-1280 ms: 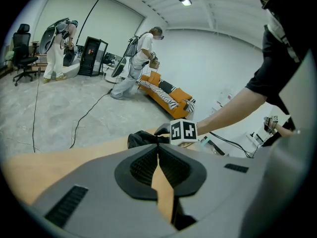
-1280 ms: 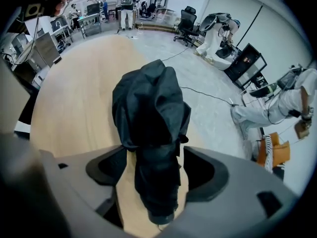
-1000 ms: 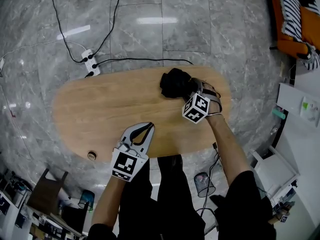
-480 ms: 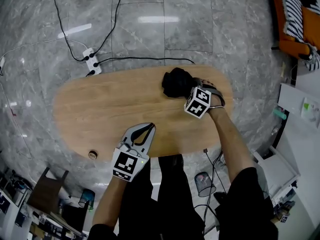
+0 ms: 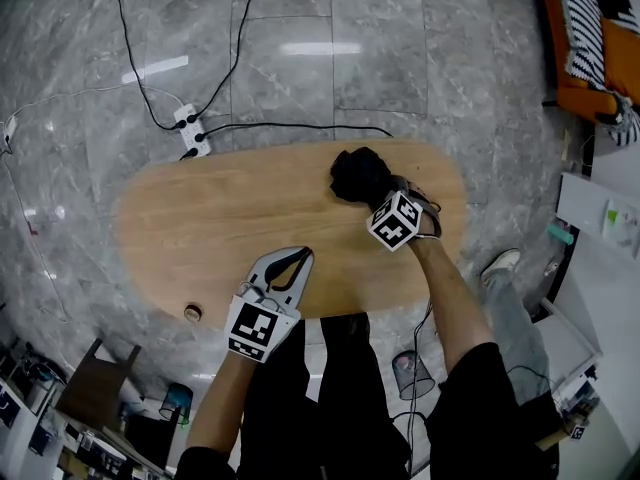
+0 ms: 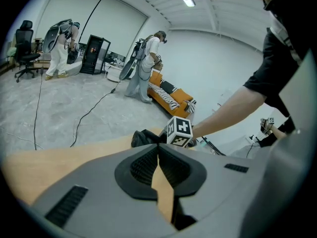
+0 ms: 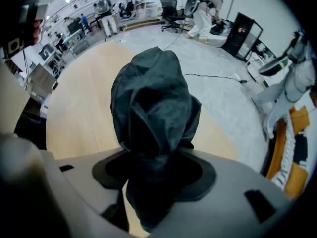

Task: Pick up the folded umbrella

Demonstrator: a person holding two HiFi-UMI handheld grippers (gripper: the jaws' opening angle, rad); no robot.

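Folded umbrella (image 7: 153, 108), a single black bundle, fills the gap of the right gripper (image 7: 156, 172). Its jaws have just been closing and press the crumpled fabric from both sides. They come straight down from above, probably so the bundle can be lifted cleanly off the table (image 5: 200, 218). It lies near the far right end of that one wooden top. The left gripper (image 6: 159, 150), second of the two, hangs at the near edge, jaws together on nothing, seemingly parked clear because one grip suffices.
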